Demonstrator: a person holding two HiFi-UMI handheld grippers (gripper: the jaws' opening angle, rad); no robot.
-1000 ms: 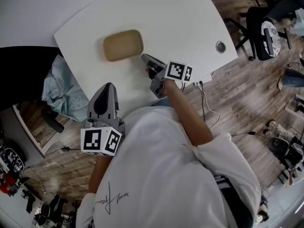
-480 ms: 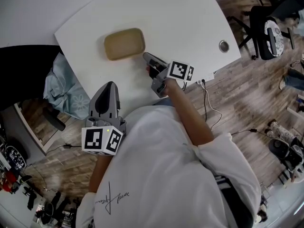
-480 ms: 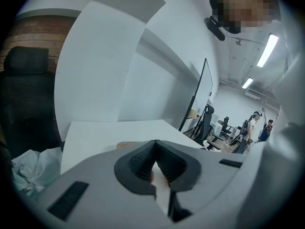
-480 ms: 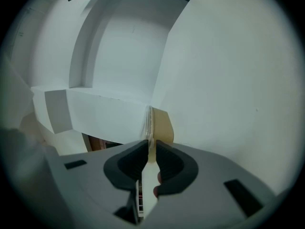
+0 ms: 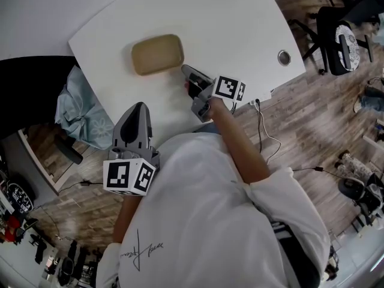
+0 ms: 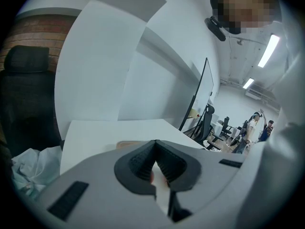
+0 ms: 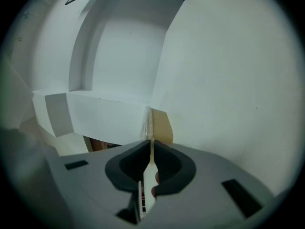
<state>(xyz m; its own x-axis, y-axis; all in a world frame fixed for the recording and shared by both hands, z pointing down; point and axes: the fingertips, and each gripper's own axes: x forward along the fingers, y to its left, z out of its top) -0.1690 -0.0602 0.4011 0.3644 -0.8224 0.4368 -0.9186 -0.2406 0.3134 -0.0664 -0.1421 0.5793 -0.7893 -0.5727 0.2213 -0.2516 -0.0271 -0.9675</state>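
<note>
White table [image 5: 240, 35] over a wood-plank floor [image 5: 312, 119], seen steeply from above, with a round cable grommet [image 5: 284, 57] near its 3 o'clock corner.

Nearest, at 6 o'clock in the head view, a white shirt [image 5: 204, 221]. Just beyond it at 8 o'clock, the left gripper [image 5: 137, 108], held off the table's near edge, above the floor. In the left gripper view [image 6: 155, 142], jaws pressed together tip to tip, with nothing between them.

Beside it at 9 o'clock, a crumpled pale blue cloth [image 5: 78, 110] lying below the table edge.

Farther in, near the centre, the right gripper [image 5: 183, 71], low over the tabletop and pointing toward 10 o'clock. In the right gripper view [image 7: 151, 144], jaws closed to a hairline, gripping nothing that can be made out.

Just past those tips, at 11 o'clock from them, a shallow tan tray [image 5: 157, 54] with rounded corners, flat on the table, near the tips but apart from them. Shows only its own bare tan bottom. Appears edge-on straight ahead in the right gripper view [image 7: 163, 125].

Farthest, at 2 o'clock, a black office chair [image 5: 339, 32] on the floor.
</note>
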